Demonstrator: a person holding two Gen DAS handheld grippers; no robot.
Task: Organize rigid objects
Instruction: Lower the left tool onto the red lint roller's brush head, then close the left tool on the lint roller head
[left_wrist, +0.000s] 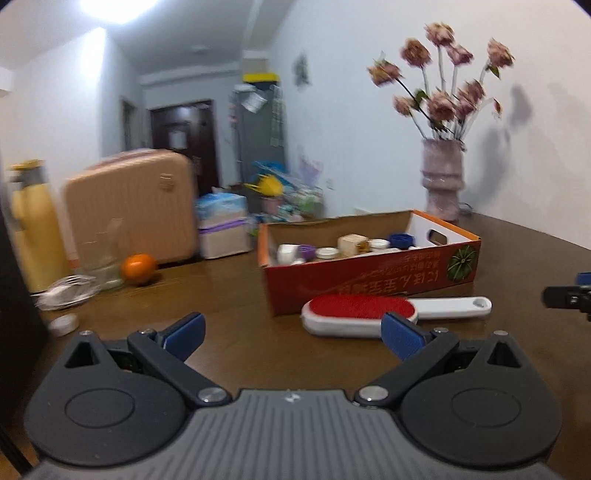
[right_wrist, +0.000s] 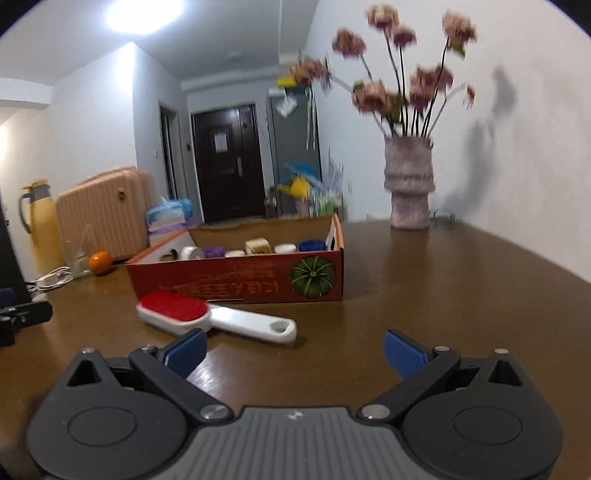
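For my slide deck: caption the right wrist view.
Open right gripper above a wooden table, facing a red-and-white lint brush lying before a red cardboard box of small containers.

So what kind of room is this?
Probably a home's living or dining room: a wooden table holds a vase of flowers, with a pink suitcase and the front door behind.

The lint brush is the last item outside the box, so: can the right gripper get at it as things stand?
Probably yes. The right gripper is open, and the lint brush lies flat on the table just ahead-left, its white handle unobstructed.
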